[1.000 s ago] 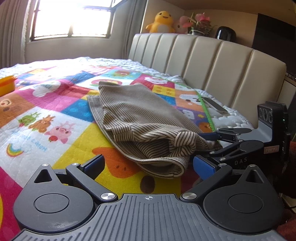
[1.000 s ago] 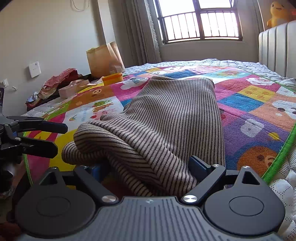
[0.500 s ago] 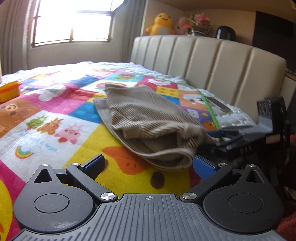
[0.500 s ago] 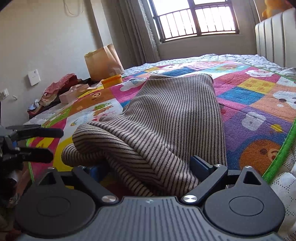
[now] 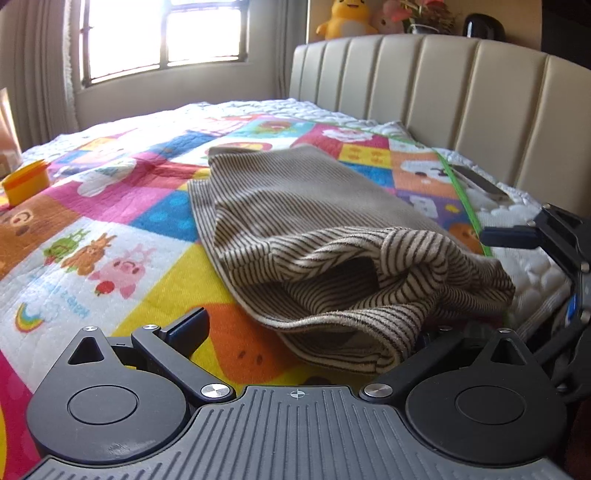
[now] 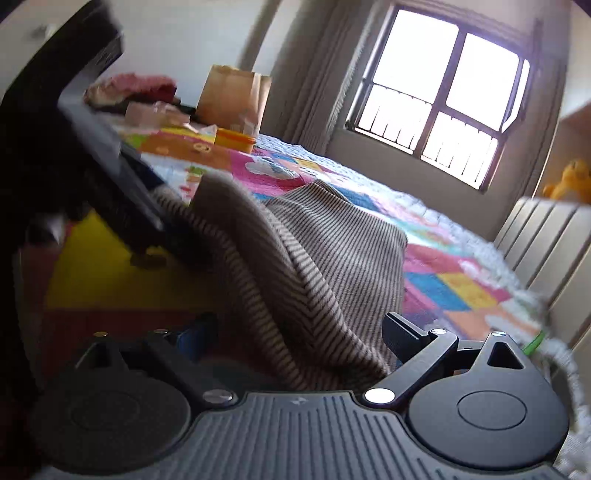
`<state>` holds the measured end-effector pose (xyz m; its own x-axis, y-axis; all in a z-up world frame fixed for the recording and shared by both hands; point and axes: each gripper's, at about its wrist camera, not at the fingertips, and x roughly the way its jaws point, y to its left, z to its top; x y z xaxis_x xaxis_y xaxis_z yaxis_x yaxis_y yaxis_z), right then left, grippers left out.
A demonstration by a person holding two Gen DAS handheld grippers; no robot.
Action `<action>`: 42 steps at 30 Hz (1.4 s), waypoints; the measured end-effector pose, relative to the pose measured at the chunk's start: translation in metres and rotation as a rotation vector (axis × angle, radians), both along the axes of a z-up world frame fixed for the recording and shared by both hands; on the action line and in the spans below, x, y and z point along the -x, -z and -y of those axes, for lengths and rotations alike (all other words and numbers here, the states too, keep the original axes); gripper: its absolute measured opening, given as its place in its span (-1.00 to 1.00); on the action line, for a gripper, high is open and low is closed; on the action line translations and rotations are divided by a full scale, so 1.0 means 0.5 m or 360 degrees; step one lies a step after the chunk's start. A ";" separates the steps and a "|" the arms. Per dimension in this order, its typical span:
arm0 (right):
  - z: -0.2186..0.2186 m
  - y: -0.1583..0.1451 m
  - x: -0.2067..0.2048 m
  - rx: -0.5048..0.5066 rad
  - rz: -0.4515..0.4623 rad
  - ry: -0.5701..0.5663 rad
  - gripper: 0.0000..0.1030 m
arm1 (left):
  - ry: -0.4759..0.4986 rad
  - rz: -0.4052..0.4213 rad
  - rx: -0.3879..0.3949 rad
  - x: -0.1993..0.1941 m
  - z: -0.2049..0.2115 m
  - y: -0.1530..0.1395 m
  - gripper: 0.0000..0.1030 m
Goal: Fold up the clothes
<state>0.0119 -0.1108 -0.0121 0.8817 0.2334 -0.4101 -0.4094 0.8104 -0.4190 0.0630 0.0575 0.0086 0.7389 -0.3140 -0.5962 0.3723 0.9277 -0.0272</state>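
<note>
A brown-and-cream striped garment (image 5: 306, 199) lies folded lengthwise on the colourful quilt (image 5: 110, 229), its bunched near end facing me. My left gripper (image 5: 314, 325) is open at that end; its left finger (image 5: 188, 328) is bare and the right finger is hidden behind the cloth's hem. In the right wrist view, which is tilted and blurred, the garment (image 6: 332, 251) rises in a ridge between the wide-apart fingers of my open right gripper (image 6: 299, 328). The left gripper's dark body (image 6: 110, 184) shows close on the left there. The right gripper (image 5: 535, 236) shows at the right edge of the left wrist view.
A padded beige headboard (image 5: 461, 96) runs along the right side, with plush toys (image 5: 343, 18) on top. An orange-yellow box (image 5: 26, 181) sits on the quilt at far left. A brown paper bag (image 6: 232, 96) and piled items stand beyond the bed. The window (image 6: 443, 96) is behind.
The left gripper has moved in on the garment's near end, and its right finger is now hidden by the hem. The right gripper has rolled sharply, blurring its view; both grippers are closer together.
</note>
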 end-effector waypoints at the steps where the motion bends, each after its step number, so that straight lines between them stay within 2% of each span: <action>1: -0.003 0.010 0.003 0.0074 0.0048 -0.0001 0.87 | -0.0004 0.0004 0.0007 -0.001 0.000 -0.004 1.00; 7: -0.042 0.032 -0.006 0.0340 0.0287 -0.0037 0.87 | -0.0025 -0.0015 0.0083 -0.011 -0.003 -0.015 1.00; 9: -0.054 0.033 -0.021 0.0382 0.0304 -0.0049 0.72 | -0.0036 -0.0038 0.0136 -0.017 -0.008 -0.014 1.00; 11: -0.062 0.028 -0.046 0.0378 0.0244 -0.0065 0.09 | -0.0049 -0.0069 0.0203 -0.024 -0.016 -0.012 1.00; 12: -0.063 0.021 -0.057 0.0356 0.0197 -0.0073 -0.08 | -0.0059 -0.0091 0.0236 -0.025 -0.023 -0.013 1.00; 14: -0.062 0.003 -0.075 0.0307 0.0111 -0.0089 -0.34 | -0.0064 -0.0122 0.0295 -0.023 -0.038 -0.018 1.00; 16: -0.064 -0.016 -0.059 0.0344 0.0037 -0.0137 -0.43 | -0.0019 -0.0095 0.0346 -0.004 -0.063 -0.036 1.00; 20: -0.068 -0.054 -0.017 0.0446 -0.0106 -0.0243 -0.46 | 0.0009 -0.0005 0.0531 0.011 -0.132 -0.085 1.00; 22: -0.070 -0.073 0.005 0.0497 -0.0177 -0.0296 -0.46 | -0.0031 0.0026 0.0547 -0.011 -0.148 -0.099 1.00; 25: -0.073 -0.102 0.036 0.0574 -0.0285 -0.0375 -0.46 | 0.0076 -0.0039 0.0448 -0.079 -0.115 -0.080 1.00; 27: -0.075 -0.121 0.058 0.0624 -0.0357 -0.0428 -0.46 | 0.0156 -0.0116 0.0343 -0.127 -0.080 -0.049 1.00; 29: -0.074 -0.156 0.056 0.0620 -0.0408 -0.0432 -0.47 | 0.0168 -0.0170 0.0229 -0.178 -0.057 -0.017 1.00; 32: -0.076 -0.222 0.030 0.0634 -0.0416 -0.0432 -0.47 | 0.0160 -0.0249 0.0201 -0.246 -0.057 0.013 1.00; 35: -0.081 -0.288 -0.038 0.0650 -0.0378 -0.0426 -0.47 | 0.0187 -0.0310 0.0260 -0.282 -0.080 0.033 1.00; 38: -0.090 -0.320 -0.144 0.0616 -0.0467 -0.0510 -0.42 | 0.0276 -0.0294 0.0239 -0.280 -0.088 0.037 1.00; 40: -0.091 -0.307 -0.244 0.0610 -0.0571 -0.0589 -0.39 | 0.0298 -0.0281 0.0242 -0.275 -0.098 0.036 1.00; 42: -0.087 -0.265 -0.342 0.0618 -0.0677 -0.0632 -0.34 | 0.0237 -0.0279 0.0289 -0.271 -0.122 0.030 1.00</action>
